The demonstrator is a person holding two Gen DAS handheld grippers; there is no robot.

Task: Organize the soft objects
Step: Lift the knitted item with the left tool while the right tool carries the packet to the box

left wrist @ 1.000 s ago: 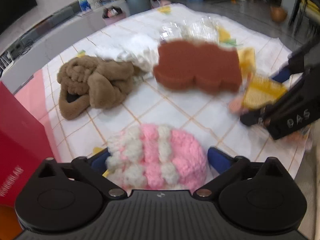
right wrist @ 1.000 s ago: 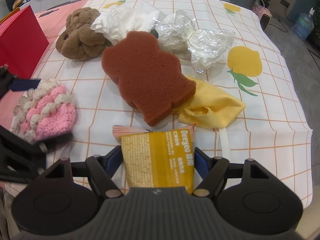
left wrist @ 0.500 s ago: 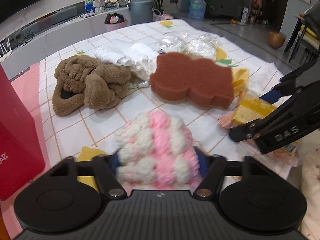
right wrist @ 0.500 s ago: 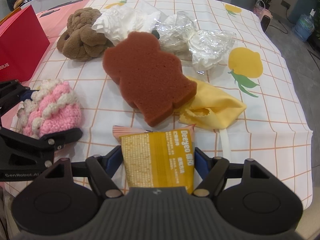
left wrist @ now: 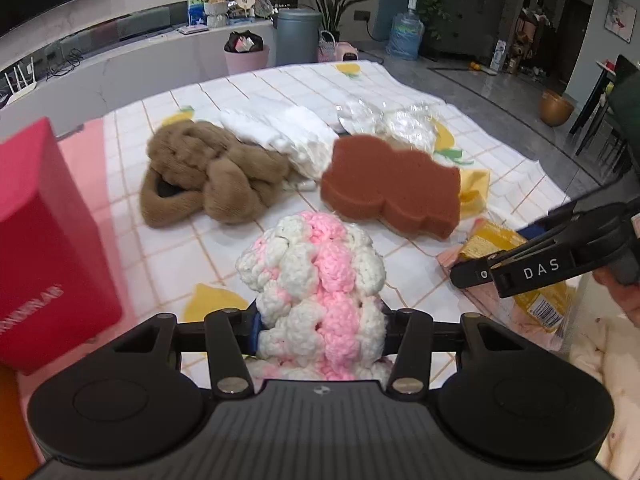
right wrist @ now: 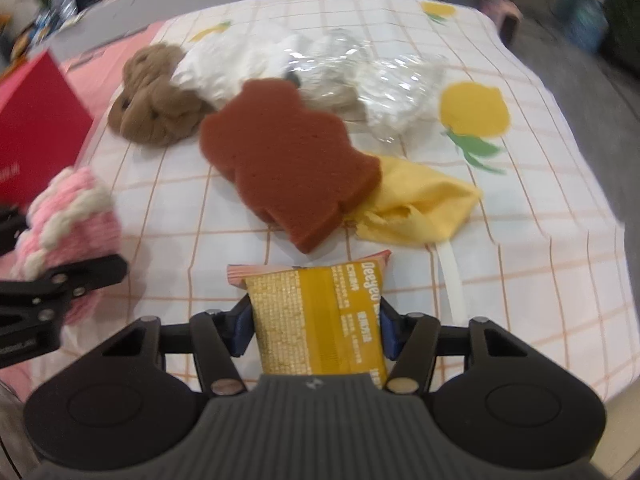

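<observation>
Even, soft indoor light; shadows faint. Right wrist view smeared by motion blur throughout. Left view sharper, brown sponge (left wrist: 390, 194) blurred. Fisheye bending seen at edges.

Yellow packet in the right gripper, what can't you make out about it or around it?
- Yellow packet: right view, lower end hidden by the gripper body; small print blurred.
- Yellow cloth: one end hidden under the sponge.
- Red box: left view, cut off by the edge.
</observation>
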